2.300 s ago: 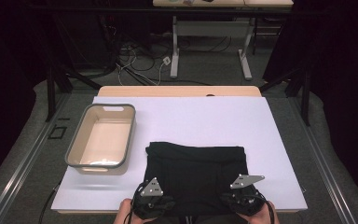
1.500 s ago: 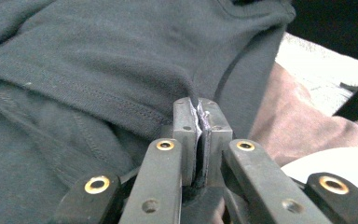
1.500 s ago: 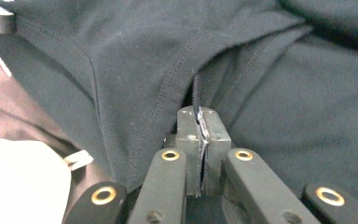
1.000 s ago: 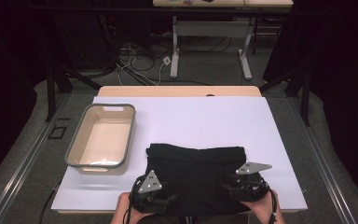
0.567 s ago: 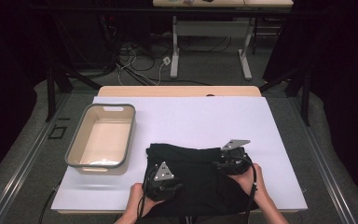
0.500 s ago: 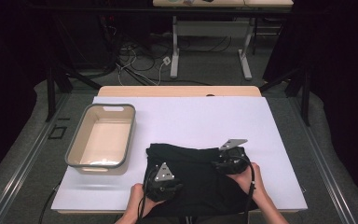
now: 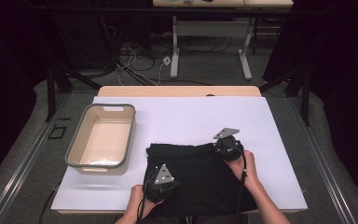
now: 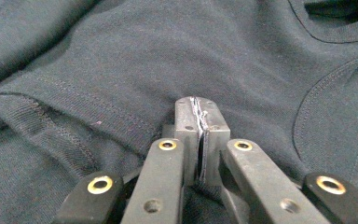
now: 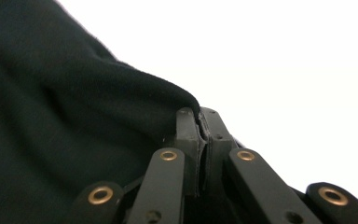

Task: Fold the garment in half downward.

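Black shirt (image 7: pixel 200 179) fabric seemingly pinched in both closed hand-held grippers: left (image 8: pixel 199 140), right (image 9: pixel 200 140)

— What does the right gripper view give us?

— The right gripper (image 9: pixel 199 122) rises from the bottom edge, its two black jaws pressed together, brass rivets along the links below them.

— Anything caught between them?

— Yes, a fold of the dark shirt (image 9: pixel 65 121). The cloth comes in from the left and its rounded edge curves down right to the jaw tips, where it is pinched. The jaws have just been closing on it.

— And the rest of the frame?

— The shirt fills the left side, slightly blurred and bunched. To the right and above lies the white counter (image 9: pixel 298 65), bright and bare, touching the cloth's edge.
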`<action>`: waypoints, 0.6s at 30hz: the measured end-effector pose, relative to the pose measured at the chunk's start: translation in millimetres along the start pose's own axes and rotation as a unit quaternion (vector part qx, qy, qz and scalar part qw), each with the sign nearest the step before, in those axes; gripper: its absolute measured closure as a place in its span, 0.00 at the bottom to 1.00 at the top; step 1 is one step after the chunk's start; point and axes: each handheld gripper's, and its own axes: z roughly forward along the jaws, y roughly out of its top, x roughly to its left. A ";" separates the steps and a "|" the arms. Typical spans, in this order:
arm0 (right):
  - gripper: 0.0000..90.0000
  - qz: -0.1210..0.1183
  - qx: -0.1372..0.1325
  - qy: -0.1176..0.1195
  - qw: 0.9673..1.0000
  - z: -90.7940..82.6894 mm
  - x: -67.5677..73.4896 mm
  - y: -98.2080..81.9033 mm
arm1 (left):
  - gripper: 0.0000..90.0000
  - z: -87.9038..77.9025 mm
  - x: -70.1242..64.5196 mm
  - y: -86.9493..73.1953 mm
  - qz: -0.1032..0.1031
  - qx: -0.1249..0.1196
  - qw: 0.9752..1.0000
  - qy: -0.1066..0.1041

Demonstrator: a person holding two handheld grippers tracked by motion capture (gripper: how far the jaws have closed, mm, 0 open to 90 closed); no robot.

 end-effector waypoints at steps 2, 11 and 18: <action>0.97 -0.001 0.001 -0.009 1.000 5.6 -3.2 4.9 | 0.98 -0.1 0.5 0.0 0.003 -0.001 1.000 0.001; 0.82 0.015 0.012 -0.029 0.999 33.1 -17.5 8.4 | 0.89 -1.1 0.4 0.8 0.000 -0.001 1.000 0.000; 0.56 0.048 -0.012 0.002 0.999 6.2 -35.5 5.7 | 0.69 -10.7 8.5 0.6 -0.009 -0.012 1.000 0.024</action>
